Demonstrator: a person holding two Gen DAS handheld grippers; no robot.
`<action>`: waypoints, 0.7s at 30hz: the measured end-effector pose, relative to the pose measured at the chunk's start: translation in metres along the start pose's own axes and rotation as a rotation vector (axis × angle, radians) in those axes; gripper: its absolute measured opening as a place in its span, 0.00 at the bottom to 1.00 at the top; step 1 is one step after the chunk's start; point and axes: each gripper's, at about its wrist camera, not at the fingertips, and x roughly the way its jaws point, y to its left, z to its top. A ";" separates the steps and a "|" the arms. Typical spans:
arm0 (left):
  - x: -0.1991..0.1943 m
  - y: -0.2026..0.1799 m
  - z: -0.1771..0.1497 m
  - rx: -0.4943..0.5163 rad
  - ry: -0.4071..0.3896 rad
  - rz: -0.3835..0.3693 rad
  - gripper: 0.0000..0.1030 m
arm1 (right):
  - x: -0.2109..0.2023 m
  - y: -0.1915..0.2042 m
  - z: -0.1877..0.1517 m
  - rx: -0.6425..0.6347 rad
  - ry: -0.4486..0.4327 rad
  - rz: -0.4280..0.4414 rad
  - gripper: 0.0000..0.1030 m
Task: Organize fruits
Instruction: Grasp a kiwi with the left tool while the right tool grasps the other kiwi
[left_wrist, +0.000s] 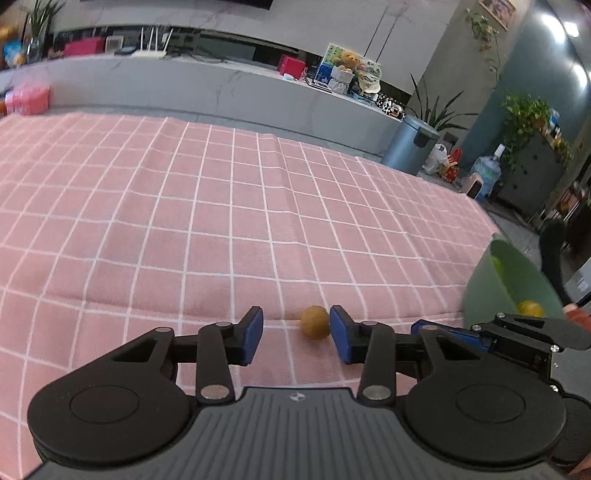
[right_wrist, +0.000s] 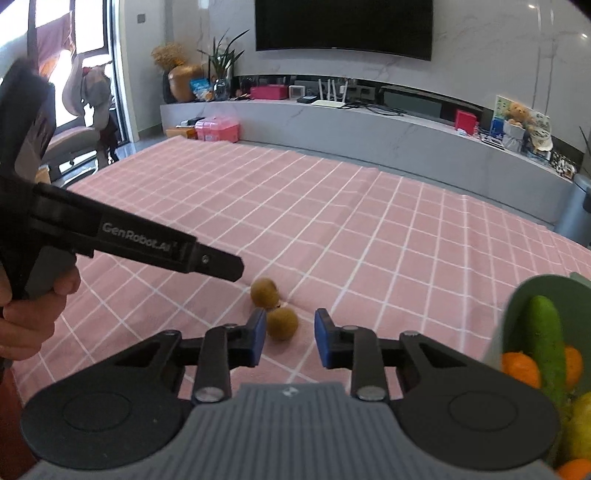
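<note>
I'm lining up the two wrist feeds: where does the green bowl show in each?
Left wrist: green bowl at the right edge, below mid-height.
Right wrist: green bowl at the lower right edge, holding a cucumber.
Shared landmark: the teddy bear on the grey ledge behind the table.

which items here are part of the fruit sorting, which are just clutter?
Job:
two brown fruits on the cloth
green bowl holding a cucumber and oranges
left gripper, right gripper, both open

Clutter:
TV
pink box
teddy bear
bin
</note>
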 end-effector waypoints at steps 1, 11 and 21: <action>0.002 -0.001 -0.001 0.014 -0.002 0.007 0.45 | 0.003 0.001 -0.001 -0.005 0.000 0.002 0.24; 0.009 0.007 -0.006 -0.001 0.021 0.013 0.45 | 0.031 0.000 -0.002 0.017 0.017 0.013 0.24; 0.005 0.004 -0.006 0.009 0.012 0.009 0.45 | 0.040 0.000 -0.006 0.021 0.028 0.025 0.20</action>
